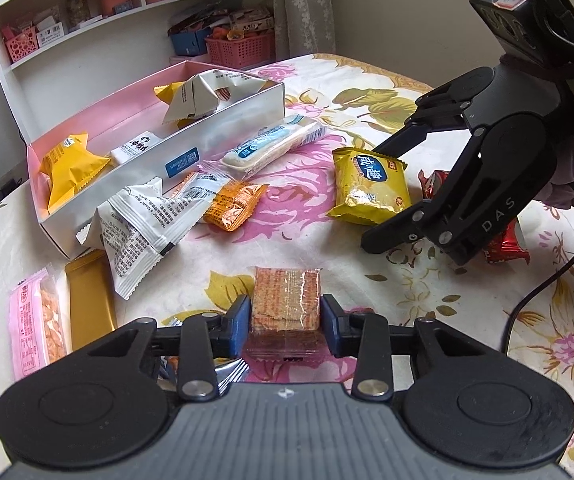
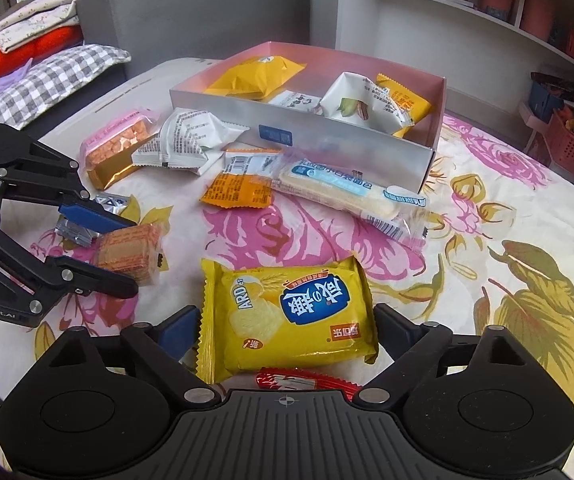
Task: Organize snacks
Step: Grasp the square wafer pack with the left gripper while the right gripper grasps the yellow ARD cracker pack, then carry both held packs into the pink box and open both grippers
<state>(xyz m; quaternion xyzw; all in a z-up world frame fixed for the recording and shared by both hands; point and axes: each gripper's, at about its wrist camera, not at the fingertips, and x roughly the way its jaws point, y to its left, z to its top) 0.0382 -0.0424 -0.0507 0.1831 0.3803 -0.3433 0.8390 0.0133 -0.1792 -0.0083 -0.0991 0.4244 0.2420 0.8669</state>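
Note:
My left gripper [image 1: 286, 322] is shut on a clear-wrapped orange cracker pack [image 1: 286, 298], low over the flowered tablecloth; it also shows in the right wrist view [image 2: 129, 254]. My right gripper [image 2: 287, 334] is open, its jaws on either side of a yellow cracker pack [image 2: 287, 316] lying on the table, also seen from the left wrist [image 1: 369, 186]. A pink-lined box [image 2: 327, 136] holds several snacks. A long white-and-blue bar [image 2: 343, 194] and an orange sachet [image 2: 237, 192] lie in front of it.
White nut packets [image 1: 143, 232], a gold bar [image 1: 89, 300] and a pink pack [image 1: 37, 320] lie left of the box. A red wrapper [image 2: 299, 382] lies under my right gripper. Shelves with baskets [image 1: 241, 50] stand behind the table; a sofa [image 2: 191, 12] is beyond.

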